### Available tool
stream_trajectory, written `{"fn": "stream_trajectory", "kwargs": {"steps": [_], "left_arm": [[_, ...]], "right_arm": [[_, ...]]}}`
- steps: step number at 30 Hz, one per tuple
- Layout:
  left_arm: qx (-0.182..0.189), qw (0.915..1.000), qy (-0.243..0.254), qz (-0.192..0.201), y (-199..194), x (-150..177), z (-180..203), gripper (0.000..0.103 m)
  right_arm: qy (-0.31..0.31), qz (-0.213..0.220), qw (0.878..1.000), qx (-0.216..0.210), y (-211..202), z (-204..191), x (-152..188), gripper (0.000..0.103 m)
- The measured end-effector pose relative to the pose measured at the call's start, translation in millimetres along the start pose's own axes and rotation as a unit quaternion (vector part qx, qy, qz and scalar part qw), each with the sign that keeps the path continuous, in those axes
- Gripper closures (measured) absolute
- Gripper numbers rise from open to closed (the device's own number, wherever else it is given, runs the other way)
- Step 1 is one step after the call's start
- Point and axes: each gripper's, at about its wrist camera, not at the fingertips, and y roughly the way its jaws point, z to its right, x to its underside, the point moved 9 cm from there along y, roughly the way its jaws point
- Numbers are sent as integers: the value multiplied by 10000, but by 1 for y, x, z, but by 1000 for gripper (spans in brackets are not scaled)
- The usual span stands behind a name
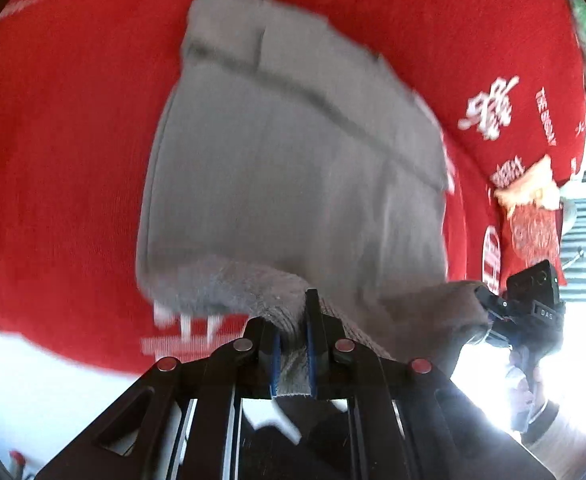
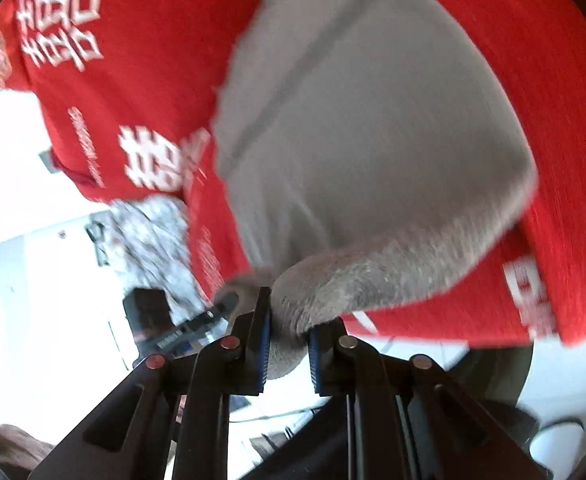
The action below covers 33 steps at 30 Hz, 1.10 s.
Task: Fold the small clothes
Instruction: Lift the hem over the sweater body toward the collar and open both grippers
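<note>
Across a red cloth point(image 1: 65, 152) printed with white characters lies a grey garment point(image 1: 285, 152), spread over the middle of the surface with its far part flat and a darker seam running across it. Its near edge is lifted off the cloth and rolled back, showing a fuzzy underside.

At the near left of that edge, the left gripper point(image 1: 293, 344) has its blue-padded fingers closed down to a narrow gap, with a fold of the grey fabric pinched between them. At the near right corner, the right gripper point(image 2: 287, 340) is likewise clamped on a thick bunch of the same garment, its jaws a little wider apart around the wad. Each gripper shows in the other's view, holding the opposite corner.

To the far right on the red cloth sits a red and yellow packet point(image 1: 529, 216). Both views are motion-blurred.
</note>
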Motion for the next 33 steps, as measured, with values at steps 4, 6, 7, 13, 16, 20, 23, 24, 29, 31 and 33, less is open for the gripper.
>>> {"fn": "stream_trajectory", "kwargs": {"steps": [4,6,7,13,16,20,23,24,29,31,33], "left_arm": [[-300,9989,-7,359,5,-61,-6,92],[-454,9976,-93,515,11,-85,-11,92],[-573,9966,-135,572,13,-94,-8,92],[-1313,9888,110,698,13,-127,-2,73],[-1620,9800,346,1106,-8,-136,-3,11],[-1713,9780,580,1040,-17,-139,-5,11],[-2031,9707,987,827,-10,-138,-10,11],[-2151,9670,1146,736,-7,-135,-11,11],[-2355,9545,1811,263,11,-113,-7,11],[-2646,9359,2323,85,18,-101,-4,11],[-2875,9177,2739,-132,31,-92,-3,11]], "right_arm": [[24,339,9994,13,2,-6,-58,86],[168,486,9986,71,5,-3,-83,86],[270,546,9981,132,7,0,-95,86],[598,570,9956,444,17,7,-136,82],[682,531,9953,435,17,7,-145,69],[738,823,9933,328,0,7,-161,50],[742,970,9908,591,-13,12,-172,50],[631,962,9905,747,-16,12,-174,50],[-749,693,9691,2247,-23,5,-165,48],[-1538,548,9451,2830,-20,-4,-155,46],[-2256,344,9098,3468,-11,-7,-144,40]]}}
